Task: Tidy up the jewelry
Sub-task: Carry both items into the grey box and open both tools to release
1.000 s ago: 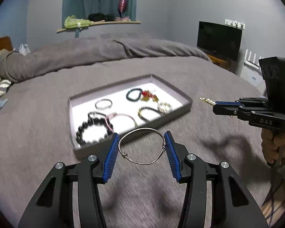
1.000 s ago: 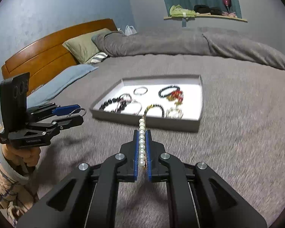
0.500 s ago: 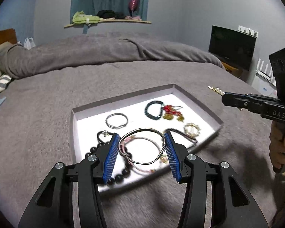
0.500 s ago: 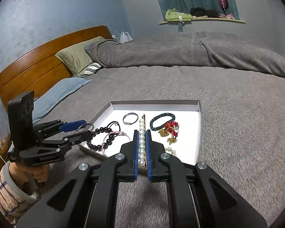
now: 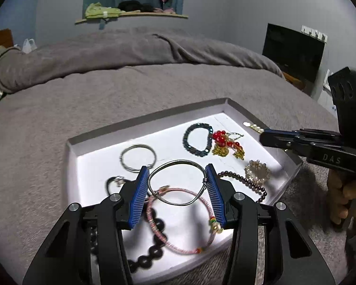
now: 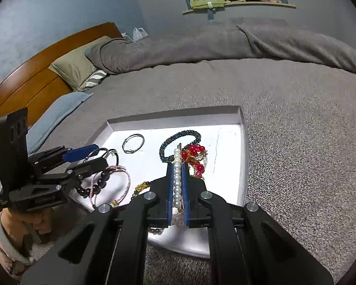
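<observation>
A shallow white tray [image 5: 71,166] with grey walls lies on the grey bed and holds several bracelets. My left gripper [image 5: 177,182] is shut on a thin silver wire bangle [image 5: 175,166] and holds it over the tray's near part, above a pink bracelet [image 5: 178,244]. My right gripper [image 6: 177,178] is shut on a pearl hair clip [image 6: 176,166] and holds it over the tray's near right part [image 6: 243,147]. In the left wrist view the right gripper [image 5: 263,134] comes in over the tray's right rim with the clip tip [image 5: 251,125] sticking out.
In the tray lie a silver ring bracelet [image 5: 137,158], a dark teal bead bracelet [image 5: 198,140], red beads with a gold chain [image 5: 225,142], a pearl ring bracelet [image 5: 257,172] and black bead bracelets [image 5: 152,251]. Grey duvet [image 6: 225,40], pillows [image 6: 78,68], wooden headboard [image 6: 35,71] beyond.
Both grippers have moved forward from the bare bedspread to above the tray, each still holding its piece. The tray now fills the near view.
</observation>
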`<state>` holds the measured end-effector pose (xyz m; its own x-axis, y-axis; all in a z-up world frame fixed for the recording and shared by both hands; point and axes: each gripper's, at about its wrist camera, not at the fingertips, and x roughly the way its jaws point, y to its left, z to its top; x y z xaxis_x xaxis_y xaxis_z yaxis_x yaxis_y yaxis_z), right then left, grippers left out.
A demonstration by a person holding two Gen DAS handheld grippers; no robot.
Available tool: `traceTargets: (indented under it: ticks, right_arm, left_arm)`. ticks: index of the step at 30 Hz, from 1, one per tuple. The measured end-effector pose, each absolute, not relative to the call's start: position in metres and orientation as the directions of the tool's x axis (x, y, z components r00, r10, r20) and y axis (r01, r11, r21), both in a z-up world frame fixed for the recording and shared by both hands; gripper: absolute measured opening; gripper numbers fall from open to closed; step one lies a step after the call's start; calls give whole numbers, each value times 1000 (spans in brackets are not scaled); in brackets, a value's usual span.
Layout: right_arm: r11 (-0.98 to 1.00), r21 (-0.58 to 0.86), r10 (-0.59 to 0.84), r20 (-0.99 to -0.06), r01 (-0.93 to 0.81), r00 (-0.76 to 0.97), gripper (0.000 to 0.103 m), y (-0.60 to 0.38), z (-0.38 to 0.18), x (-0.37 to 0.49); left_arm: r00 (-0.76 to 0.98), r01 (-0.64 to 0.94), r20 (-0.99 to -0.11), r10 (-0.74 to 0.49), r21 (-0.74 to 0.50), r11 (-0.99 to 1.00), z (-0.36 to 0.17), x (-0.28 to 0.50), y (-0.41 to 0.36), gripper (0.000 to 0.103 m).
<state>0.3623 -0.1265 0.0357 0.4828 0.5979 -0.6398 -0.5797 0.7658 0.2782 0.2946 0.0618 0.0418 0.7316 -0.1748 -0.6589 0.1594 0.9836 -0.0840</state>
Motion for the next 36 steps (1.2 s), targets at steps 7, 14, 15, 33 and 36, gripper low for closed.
traceTargets:
  ticks: [7,14,15,33,36]
  right_arm:
    - [777,263,578,-658,-572,482,7,-119,29,364]
    - [797,225,540,-682,-561,493,7,-112,24,365]
    - [800,220,534,-685,-558,495,7,-111,24,365]
    - [796,204,541,-661,-569,520,29,-116,34,355]
    - [790,209,556,-643,-577,527,29,-116,42,348]
  left_arm:
    - [709,139,-686,-161,-88,986,28,308,53,50]
    - [701,123,-696,-158,-101,987,22,313,45,50]
    - [698,124,-698,-162,-105,987,21,314,44,50]
    - [717,117,-676,-169,-122,986,31,303,46,76]
    - [745,96,-652,-139,-102,990,41,291,47,83]
